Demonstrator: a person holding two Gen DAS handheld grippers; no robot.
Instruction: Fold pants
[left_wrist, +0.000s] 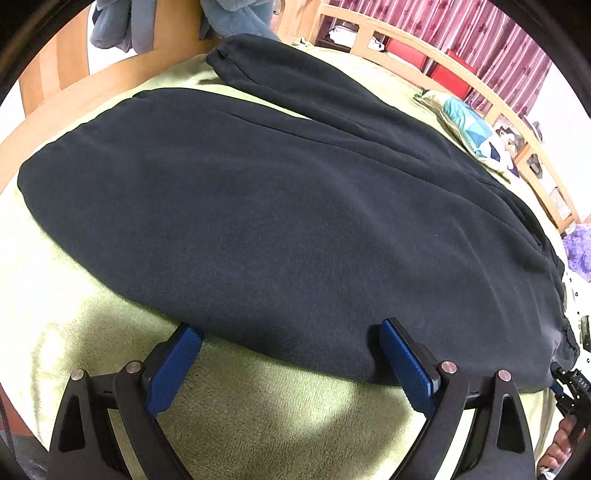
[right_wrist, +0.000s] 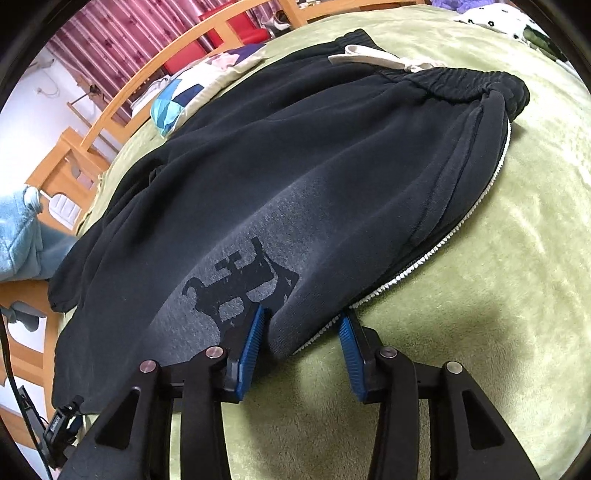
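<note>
Black sweatpants lie flat on a green blanket, legs spread apart toward the far end. In the right wrist view the pants show a grey printed patch, an elastic waistband with a white drawstring and a white zigzag trim along the near edge. My left gripper is open, its blue pads at the near edge of a leg. My right gripper is open, its jaws on either side of the near edge of the pants.
A wooden bed rail runs along the far side, with a patterned pillow beside it. Blue-grey clothes hang over the headboard. A purple fluffy item lies at right. Red curtains hang beyond the rail.
</note>
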